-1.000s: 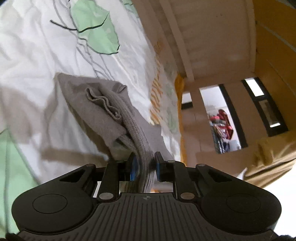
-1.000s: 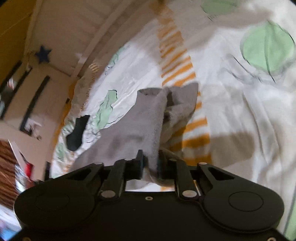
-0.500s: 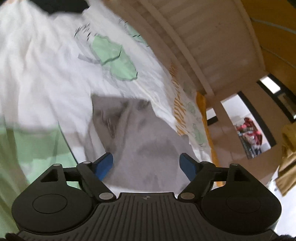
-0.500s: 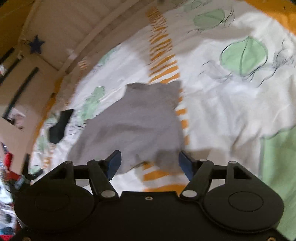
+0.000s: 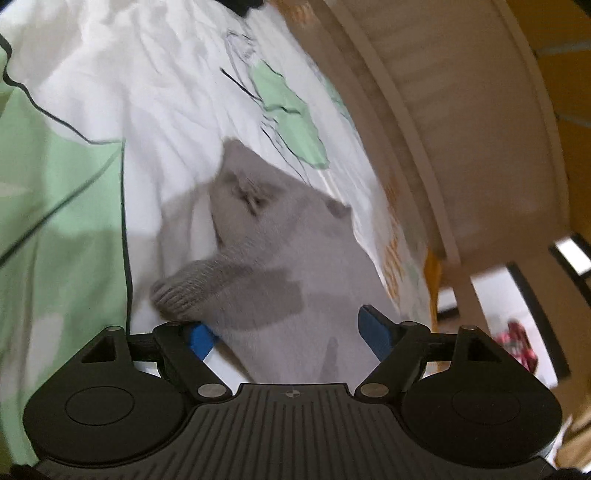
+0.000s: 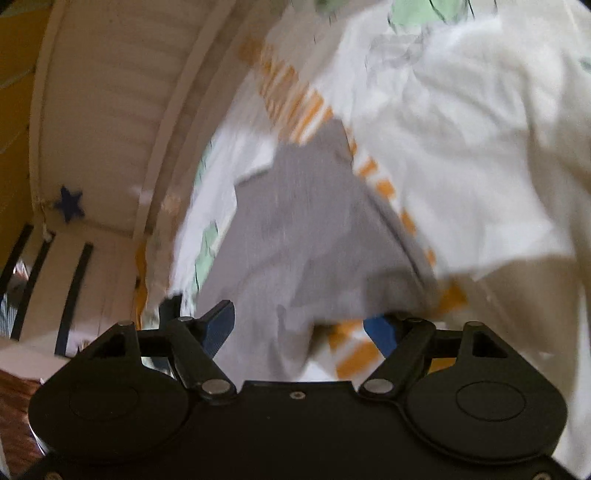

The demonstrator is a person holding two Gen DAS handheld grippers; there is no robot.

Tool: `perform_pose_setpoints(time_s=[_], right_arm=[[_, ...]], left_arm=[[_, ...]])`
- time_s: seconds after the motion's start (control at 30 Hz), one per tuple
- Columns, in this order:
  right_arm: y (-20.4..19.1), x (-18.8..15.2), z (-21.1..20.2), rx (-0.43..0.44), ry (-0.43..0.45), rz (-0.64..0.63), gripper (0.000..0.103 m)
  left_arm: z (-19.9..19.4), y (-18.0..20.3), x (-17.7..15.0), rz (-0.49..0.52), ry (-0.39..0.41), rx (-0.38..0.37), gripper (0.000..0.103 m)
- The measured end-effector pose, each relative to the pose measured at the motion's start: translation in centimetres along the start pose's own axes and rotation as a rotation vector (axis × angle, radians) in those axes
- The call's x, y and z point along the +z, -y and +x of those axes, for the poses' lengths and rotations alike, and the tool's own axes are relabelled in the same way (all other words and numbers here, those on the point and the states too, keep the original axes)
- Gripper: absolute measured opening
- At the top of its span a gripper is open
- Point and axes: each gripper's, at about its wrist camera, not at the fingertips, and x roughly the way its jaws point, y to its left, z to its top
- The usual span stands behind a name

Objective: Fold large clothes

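A grey knitted garment (image 5: 291,254) lies folded on the white bedsheet (image 5: 155,110) with green leaf prints. A ribbed cuff (image 5: 181,291) sticks out at its near left. My left gripper (image 5: 288,332) is open and empty just above the garment's near edge. The garment also shows in the right wrist view (image 6: 303,229), blurred, lying flat over an orange-striped part of the sheet (image 6: 376,181). My right gripper (image 6: 299,328) is open and empty above its near edge.
A beige padded headboard or bed rail (image 5: 436,122) runs along the far side of the bed, also in the right wrist view (image 6: 110,122). A dark item (image 5: 240,3) lies at the far end of the sheet. A doorway (image 5: 509,325) is at the right.
One second ago both grippers were shut on the grey garment and held it up. Both opened and let it drop flat on the bed. Both have since swung over it.
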Motion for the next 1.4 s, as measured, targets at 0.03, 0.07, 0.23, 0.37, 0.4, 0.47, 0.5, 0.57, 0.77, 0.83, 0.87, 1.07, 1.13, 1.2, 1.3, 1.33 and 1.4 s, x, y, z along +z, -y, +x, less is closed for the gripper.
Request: perform_pose_setpoints(time_s=[0.03,0.07,0.23,0.37,0.4,0.47,0.5,0.57,0.77,0.83,0.87,1.07,1.13,1.2,1.3,1.33,1.4], right_arm=[[0.0,0.2,0.0,0.002,0.023,0.000,0.080],[0.0,0.5,0.0,0.006,0.045,0.001,0.077],[-3.1,1.4,-0.6,-0.110,0.105,-0.196,0.017],[-7.3,-0.2,-3.2,-0.167,0.082,-0.491,0.016],[-7.4,-0.7,-3.3,-0.210,0.067,-0.542,0.016],[-6.0,-1.3,-2.4,-0.317,-0.008,-0.573,0.016],[-4.6,-1.2,-1.9,-0.333,-0.045,-0.529,0.020],[-2.2,-0.9,-1.5,-0.317,-0.076,-0.398,0.028],[-1.0,-0.7,-2.8,-0.212,-0.043,-0.283,0.083],[-0.5,-1.2,-2.7,-0.176,-0.054,-0.244,0.083],[-0.2,-1.3,-2.4,-0.163,-0.055,-0.220,0.083],[-0.2,-1.1,-0.2,-0.109,0.001,-0.167,0.057],[-0.3,-1.1,0.2,-0.162,0.006,-0.170,0.017],[-1.0,-1.3,0.0,-0.187,0.000,-0.208,0.015],[-3.3,-1.9,-1.9,-0.192,0.023,-0.322,0.014],[-3.9,-2.1,-2.6,-0.187,0.030,-0.353,0.014],[-5.0,-2.7,-4.2,-0.175,0.036,-0.392,0.014]], left_arm=[[0.0,-0.2,0.1,-0.012,0.007,-0.010,0.070],[0.0,-0.2,0.3,-0.020,0.020,-0.025,0.041],[-1.7,2.2,2.4,0.053,0.008,-0.052,0.014],[-4.4,2.6,2.2,0.133,-0.022,-0.008,0.014],[-3.9,1.8,1.9,0.123,-0.043,0.045,0.014],[-2.8,-1.2,1.4,0.029,-0.103,0.135,0.016],[-2.6,-2.4,1.1,-0.018,-0.112,0.135,0.017],[-3.0,-2.0,0.7,0.001,-0.080,0.111,0.021],[-3.0,-0.8,-0.8,0.030,-0.038,0.018,0.072],[-2.2,-0.8,-0.8,0.009,-0.008,0.018,0.073],[-1.8,-0.8,-0.7,0.001,0.009,0.016,0.073],[0.7,-0.2,0.4,-0.032,0.033,-0.019,0.016],[0.5,0.1,0.6,-0.021,0.014,0.021,0.015],[-0.3,1.0,0.8,0.039,-0.003,0.029,0.015],[-2.3,2.3,1.2,0.093,-0.034,0.011,0.014],[-3.2,2.6,1.4,0.100,-0.046,0.005,0.014],[-4.7,2.9,1.6,0.116,-0.064,-0.007,0.014]])
